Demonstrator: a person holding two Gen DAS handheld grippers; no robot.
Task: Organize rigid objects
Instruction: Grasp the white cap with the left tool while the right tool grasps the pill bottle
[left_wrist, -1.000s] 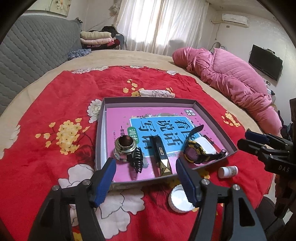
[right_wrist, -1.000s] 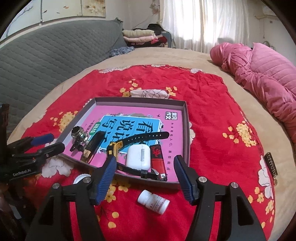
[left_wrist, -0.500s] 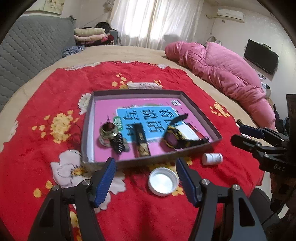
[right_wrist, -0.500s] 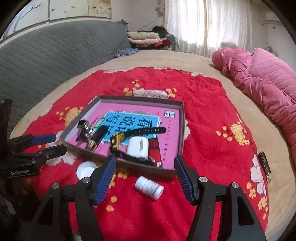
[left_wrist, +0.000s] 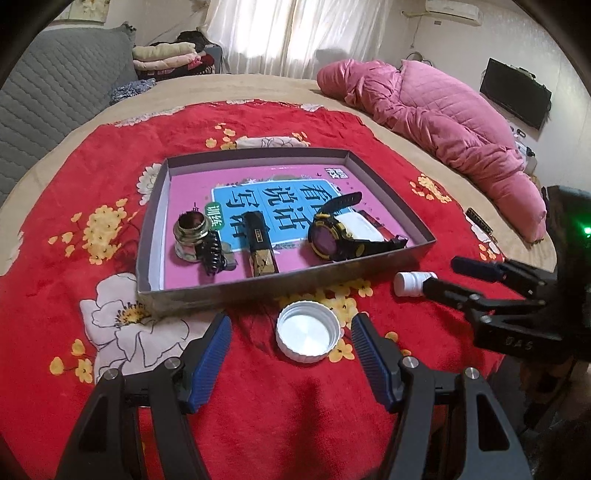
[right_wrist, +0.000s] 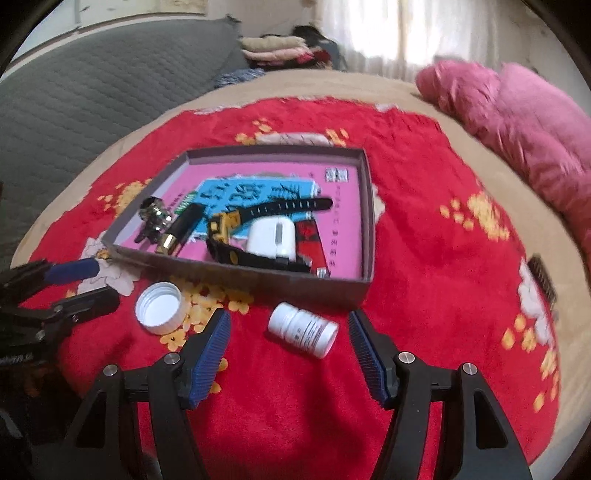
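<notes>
The cap (left_wrist: 308, 336) lies between the gaping left claw's (left_wrist: 291, 352) fingers, the bottle (right_wrist: 303, 329) between the gaping right claw's (right_wrist: 289, 350).

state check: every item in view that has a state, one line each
left claw: open, empty, white cap between its fingers
right claw: open, empty, above the bottle
white cap: off, inside up, on the red blanket
white bottle: lying on its side, outside the tray
tray: open-topped
watch: unbuckled, in tray
earbud case: shut, in tray
</notes>
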